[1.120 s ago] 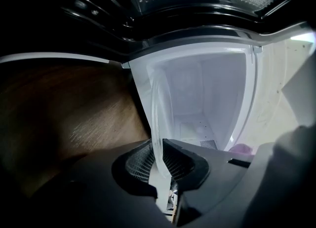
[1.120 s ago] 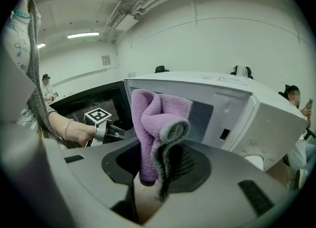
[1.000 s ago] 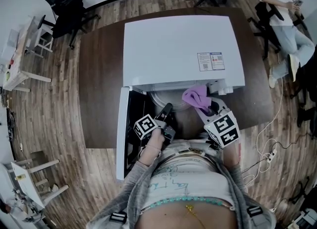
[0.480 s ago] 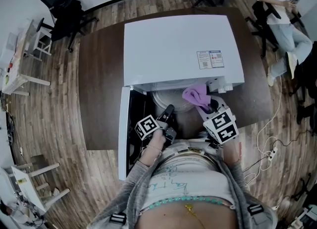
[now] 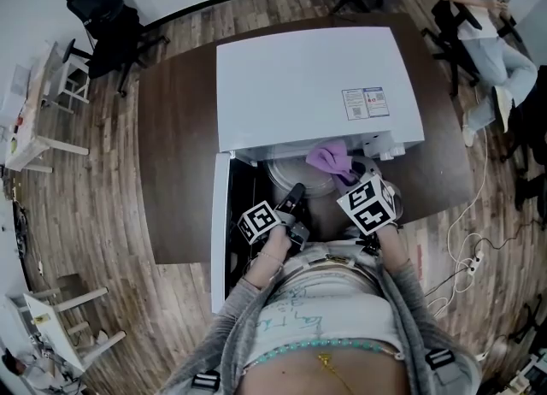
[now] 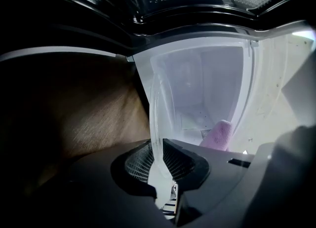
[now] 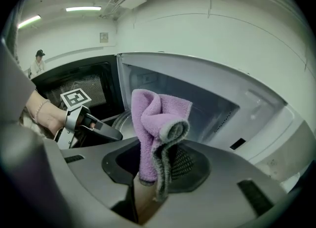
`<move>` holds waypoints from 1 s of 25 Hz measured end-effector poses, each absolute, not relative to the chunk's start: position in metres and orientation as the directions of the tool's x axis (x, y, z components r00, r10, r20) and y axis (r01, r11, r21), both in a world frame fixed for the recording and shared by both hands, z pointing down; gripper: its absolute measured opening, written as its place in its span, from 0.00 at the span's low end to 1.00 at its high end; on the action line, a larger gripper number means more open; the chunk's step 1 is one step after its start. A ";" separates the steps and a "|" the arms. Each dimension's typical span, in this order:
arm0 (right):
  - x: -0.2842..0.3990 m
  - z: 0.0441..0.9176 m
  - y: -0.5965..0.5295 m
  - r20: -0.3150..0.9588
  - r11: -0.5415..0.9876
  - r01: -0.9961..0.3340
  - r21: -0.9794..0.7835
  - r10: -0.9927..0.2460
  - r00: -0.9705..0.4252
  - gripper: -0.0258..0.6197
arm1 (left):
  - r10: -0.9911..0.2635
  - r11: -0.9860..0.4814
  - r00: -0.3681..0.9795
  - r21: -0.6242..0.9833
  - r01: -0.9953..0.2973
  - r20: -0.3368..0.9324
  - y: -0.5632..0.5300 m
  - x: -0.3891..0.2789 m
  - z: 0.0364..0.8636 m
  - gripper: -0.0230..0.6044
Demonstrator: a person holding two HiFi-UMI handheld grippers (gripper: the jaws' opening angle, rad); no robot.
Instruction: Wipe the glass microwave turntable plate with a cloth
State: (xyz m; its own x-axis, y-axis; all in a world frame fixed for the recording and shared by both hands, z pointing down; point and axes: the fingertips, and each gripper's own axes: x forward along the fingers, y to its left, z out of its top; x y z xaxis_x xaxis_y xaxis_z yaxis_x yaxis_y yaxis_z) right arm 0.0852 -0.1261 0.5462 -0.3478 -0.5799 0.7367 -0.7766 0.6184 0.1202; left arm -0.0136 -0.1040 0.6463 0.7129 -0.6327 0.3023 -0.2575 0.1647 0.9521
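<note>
**Glass plate and cloth, each gripped at the open microwave**

Door [image 5: 220, 231]: white-edged, swung open at the left of the white microwave [image 5: 316, 85], which stands on a dark brown table [image 5: 175, 145].

Left gripper [image 5: 295, 190]: jaws set narrow and clamped on the rim of the glass turntable plate [image 5: 291, 171]. In the left gripper view [image 6: 163, 160] the clear rim runs straight between the ribbed pads [image 6: 180, 159], and the plate [image 6: 197, 89] reaches from there into the white cavity. In the right gripper view this gripper [image 7: 91, 123] sits low at the cavity mouth.

Cloth [image 5: 329, 158]: purple, grey-edged, bunched, just right of the plate at the cavity mouth. Whether it touches the glass cannot be told.

Right gripper [image 5: 350, 178]: jaws closed on the lower end of the cloth [image 7: 155, 123], whose folds stand up above the pads [image 7: 185, 165].
</note>
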 end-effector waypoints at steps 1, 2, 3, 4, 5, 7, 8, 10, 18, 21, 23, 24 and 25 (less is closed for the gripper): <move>0.086 0.549 -0.128 0.746 0.617 -0.775 0.140 -0.580 -0.328 0.24 | -0.632 0.163 0.714 0.952 -0.258 0.301 -0.104 -0.014 0.646 0.13; 0.088 0.552 -0.130 0.755 0.615 -0.772 0.162 -0.581 -0.304 0.24 | -0.631 0.161 0.715 0.952 -0.259 0.301 -0.104 -0.014 0.646 0.13; 0.089 0.556 -0.132 0.763 0.614 -0.767 0.186 -0.582 -0.281 0.24 | -0.631 0.160 0.715 0.952 -0.260 0.301 -0.104 -0.014 0.646 0.13; 0.090 0.560 -0.134 0.771 0.615 -0.761 0.208 -0.581 -0.259 0.24 | -0.632 0.161 0.714 0.952 -0.260 0.302 -0.104 -0.014 0.647 0.13; 0.090 0.563 -0.135 0.778 0.617 -0.753 0.228 -0.581 -0.240 0.24 | -0.634 0.162 0.713 0.952 -0.258 0.301 -0.104 -0.015 0.647 0.13; 0.088 0.570 -0.140 0.787 0.625 -0.735 0.264 -0.580 -0.211 0.24 | -0.637 0.164 0.710 0.953 -0.256 0.300 -0.104 -0.015 0.647 0.13; 0.087 0.573 -0.143 0.790 0.630 -0.723 0.282 -0.580 -0.197 0.24 | -0.637 0.164 0.710 0.953 -0.255 0.300 -0.104 -0.015 0.647 0.13; 0.083 0.580 -0.149 0.796 0.643 -0.695 0.321 -0.580 -0.170 0.24 | -0.638 0.164 0.709 0.952 -0.257 0.301 -0.104 -0.015 0.648 0.13; 0.071 0.606 -0.166 0.833 0.697 -0.622 0.356 -0.539 -0.127 0.24 | -0.635 0.148 0.707 0.948 -0.282 0.310 -0.103 -0.014 0.649 0.13; 0.068 0.612 -0.171 0.836 0.707 -0.602 0.371 -0.536 -0.114 0.24 | -0.633 0.145 0.709 0.947 -0.287 0.312 -0.102 -0.015 0.649 0.13; 0.066 0.614 -0.174 0.837 0.715 -0.588 0.379 -0.535 -0.111 0.24 | -0.632 0.142 0.709 0.946 -0.291 0.313 -0.102 -0.015 0.649 0.13; 0.066 0.616 -0.175 0.837 0.717 -0.579 0.388 -0.537 -0.105 0.24 | -0.630 0.141 0.710 0.945 -0.295 0.315 -0.102 -0.015 0.649 0.13; 0.066 0.618 -0.177 0.835 0.719 -0.568 0.401 -0.541 -0.096 0.24 | -0.628 0.139 0.710 0.944 -0.300 0.318 -0.102 -0.014 0.650 0.13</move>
State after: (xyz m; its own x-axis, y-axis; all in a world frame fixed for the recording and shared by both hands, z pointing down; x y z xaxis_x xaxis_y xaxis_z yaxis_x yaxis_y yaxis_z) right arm 0.0658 -0.1767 0.6181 -0.0955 -0.5415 0.8353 -0.5677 0.7189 0.4011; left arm -0.0139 -0.1020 0.6497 0.7104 -0.6280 0.3178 -0.2997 0.1387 0.9439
